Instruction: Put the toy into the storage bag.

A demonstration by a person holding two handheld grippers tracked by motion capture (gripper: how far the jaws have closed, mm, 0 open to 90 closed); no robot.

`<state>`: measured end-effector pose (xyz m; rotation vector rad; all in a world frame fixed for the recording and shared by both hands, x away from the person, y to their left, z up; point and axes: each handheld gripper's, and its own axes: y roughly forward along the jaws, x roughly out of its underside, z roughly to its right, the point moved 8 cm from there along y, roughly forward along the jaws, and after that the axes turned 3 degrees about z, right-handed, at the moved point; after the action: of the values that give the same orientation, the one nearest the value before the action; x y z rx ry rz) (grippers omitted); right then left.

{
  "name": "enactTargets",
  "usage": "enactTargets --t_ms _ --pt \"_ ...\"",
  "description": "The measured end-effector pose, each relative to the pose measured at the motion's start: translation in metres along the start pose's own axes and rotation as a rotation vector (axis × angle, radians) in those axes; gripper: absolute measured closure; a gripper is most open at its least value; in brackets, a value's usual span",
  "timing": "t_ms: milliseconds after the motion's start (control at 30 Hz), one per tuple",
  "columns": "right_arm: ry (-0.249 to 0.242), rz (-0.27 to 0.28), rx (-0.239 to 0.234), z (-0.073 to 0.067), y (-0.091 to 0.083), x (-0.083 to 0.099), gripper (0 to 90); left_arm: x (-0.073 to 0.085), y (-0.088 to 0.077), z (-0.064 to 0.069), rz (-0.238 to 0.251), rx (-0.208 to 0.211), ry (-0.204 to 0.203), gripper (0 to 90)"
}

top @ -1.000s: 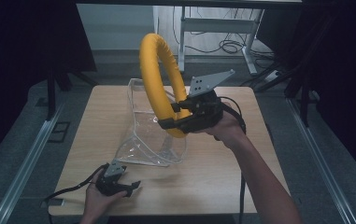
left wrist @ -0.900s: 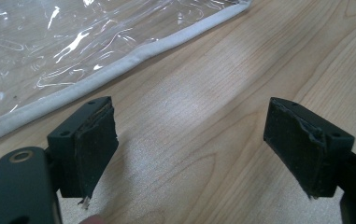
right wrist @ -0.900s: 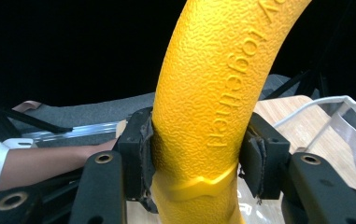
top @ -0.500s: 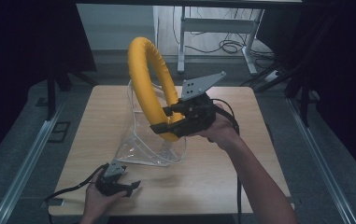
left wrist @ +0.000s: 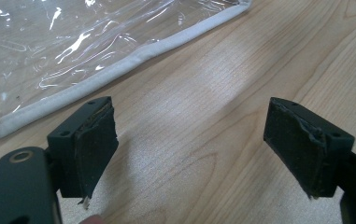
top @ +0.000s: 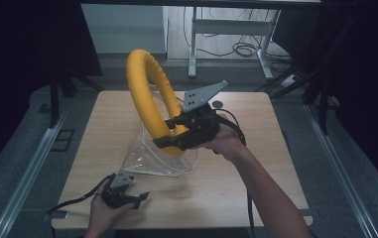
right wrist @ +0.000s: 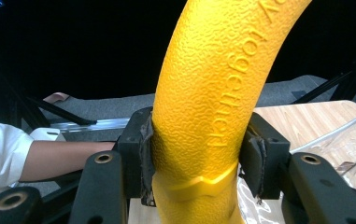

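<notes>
the right gripper (top: 169, 133) clamps the yellow ring (top: 144, 89) near its lowest arc, pads pressed on both sides of the tube (right wrist: 203, 121). the ring stands upright, its plane on edge, rising up and away from the jaws over the clear bag (top: 149, 161). the bag lies directly below and just beyond the right gripper, its mouth apparently facing up around the ring's bottom. the left gripper (top: 129, 196) rests low on the table (top: 256, 178), jaws wide open and empty, the bag's white-bound edge (left wrist: 119, 65) just ahead of it. the left hand is nearer the bag. embossed lettering runs along the tube; it cannot be read with certainty.
</notes>
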<state>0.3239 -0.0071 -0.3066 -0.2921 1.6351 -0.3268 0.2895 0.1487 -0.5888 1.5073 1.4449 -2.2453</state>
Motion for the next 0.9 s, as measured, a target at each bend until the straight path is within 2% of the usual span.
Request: enactTargets --t_ms 267,633,900 --pt "0.028 -0.001 -0.029 0.007 0.013 0.014 50.8 0.000 0.001 0.000 0.002 -0.003 -0.002 17.2" --pt "0.036 -0.014 -0.041 0.009 0.019 0.022 50.8 0.000 0.002 0.000 0.001 -0.004 -0.003 17.2" --pt "0.060 -0.032 -0.047 0.016 0.027 0.033 50.7 0.001 0.001 0.000 -0.004 -0.003 0.004 17.2"
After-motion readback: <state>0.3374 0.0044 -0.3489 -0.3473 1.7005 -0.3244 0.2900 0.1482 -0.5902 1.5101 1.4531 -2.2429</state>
